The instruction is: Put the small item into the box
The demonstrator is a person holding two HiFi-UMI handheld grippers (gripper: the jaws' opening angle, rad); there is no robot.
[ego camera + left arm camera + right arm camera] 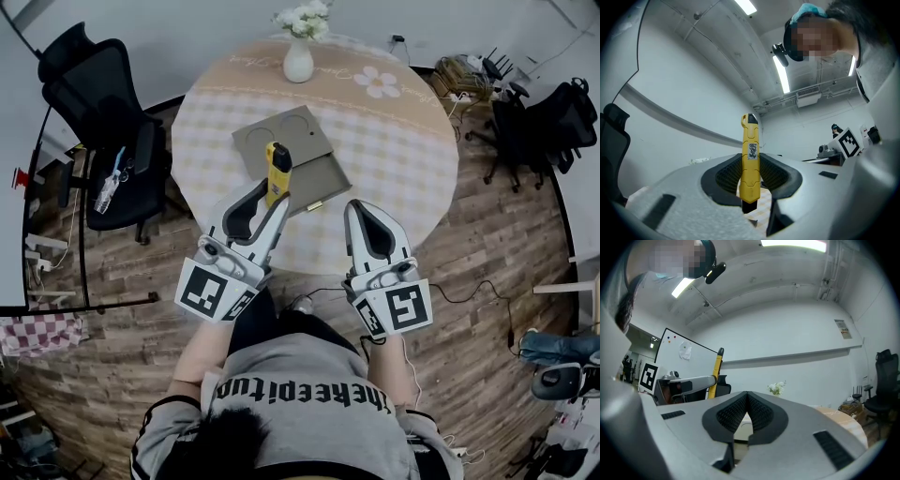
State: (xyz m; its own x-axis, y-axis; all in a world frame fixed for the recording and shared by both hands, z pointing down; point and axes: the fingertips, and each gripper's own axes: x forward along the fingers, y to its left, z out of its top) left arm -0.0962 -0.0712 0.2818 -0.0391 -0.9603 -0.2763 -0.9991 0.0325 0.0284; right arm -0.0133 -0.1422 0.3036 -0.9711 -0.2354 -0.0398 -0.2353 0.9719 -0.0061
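The left gripper [265, 204] gripped the lower body of the yellow knife [277, 169] and held it upright, clear of the table [403, 159], probably so it could be lowered straight in. The knife was not yet in the box [300, 136], which lay flat just beyond it, seemingly open. To the right, the right gripper [361, 210] had its jaws closed on nothing and hung by the table's near edge, apparently idle.
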